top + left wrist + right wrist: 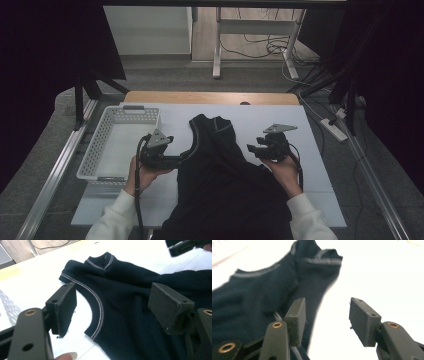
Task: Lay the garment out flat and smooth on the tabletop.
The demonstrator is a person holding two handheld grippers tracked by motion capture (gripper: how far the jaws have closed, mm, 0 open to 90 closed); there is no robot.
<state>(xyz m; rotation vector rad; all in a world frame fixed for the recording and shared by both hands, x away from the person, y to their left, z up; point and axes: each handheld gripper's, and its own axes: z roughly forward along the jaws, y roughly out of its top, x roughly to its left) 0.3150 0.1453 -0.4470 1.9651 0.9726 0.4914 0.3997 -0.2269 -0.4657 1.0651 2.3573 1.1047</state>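
A dark sleeveless garment [220, 170] with pale stitching lies on the white table top [280, 117], neck end pointing away from the person. My left gripper [177, 161] is at the garment's left armhole. Its jaws stand wide apart over the stitched edge [100, 307] without pressing on it, so my left gripper [115, 305] is open. My right gripper [252, 148] hovers at the garment's right side. In the right gripper view the garment [262, 295] lies to the left, and my right gripper [327, 320] is open with bare white table between its jaws.
A white perforated basket [95, 150] stands at the table's left, beside the left hand. The far side of the table shows a wooden edge [210, 97]. Beyond it are desk legs and cables on the floor. My right gripper's tip [182, 246] shows at the left gripper view's top right.
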